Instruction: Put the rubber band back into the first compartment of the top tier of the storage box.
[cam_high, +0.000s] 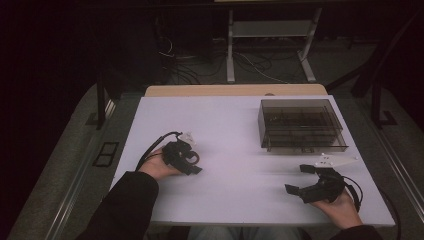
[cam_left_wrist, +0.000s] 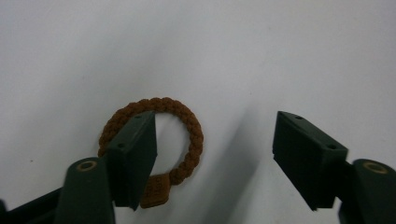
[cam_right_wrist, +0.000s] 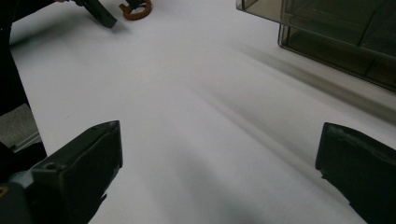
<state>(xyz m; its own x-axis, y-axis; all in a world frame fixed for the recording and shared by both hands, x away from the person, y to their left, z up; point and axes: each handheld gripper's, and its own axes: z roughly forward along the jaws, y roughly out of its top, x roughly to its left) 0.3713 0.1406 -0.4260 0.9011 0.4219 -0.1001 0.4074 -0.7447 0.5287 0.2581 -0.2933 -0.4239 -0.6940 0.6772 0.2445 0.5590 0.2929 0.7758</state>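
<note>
Brown braided ring (cam_left_wrist: 154, 140), a woven loop with a small flat tag at its lower edge, lies flat on the white tabletop (cam_high: 235, 145) at the person's left side; left gripper (cam_left_wrist: 212, 154) is over it, jaws partly apart and not pressing on it; in the left gripper view one jaw covers the ring's left arc and sits across the loop, the other jaw stands well clear to the right on bare tabletop, so the ring is not clamped; in the high view the left gripper (cam_high: 192, 162) sits low on the tabletop with the left hand (cam_high: 159, 167) behind it, dark sleeve coming in from the bottom edge; right gripper (cam_high: 300, 179) rests near the front right corner, jaws wide apart with nothing between them, right hand (cam_high: 342, 207) under it; the right gripper view shows its two jaws spread over bare tabletop, and the ring far off at the top left (cam_right_wrist: 136, 9); smoky transparent box (cam_high: 300, 125) with inner dividers stands at the right rear of the tabletop, well apart from the ring, just beyond the right gripper.
</note>
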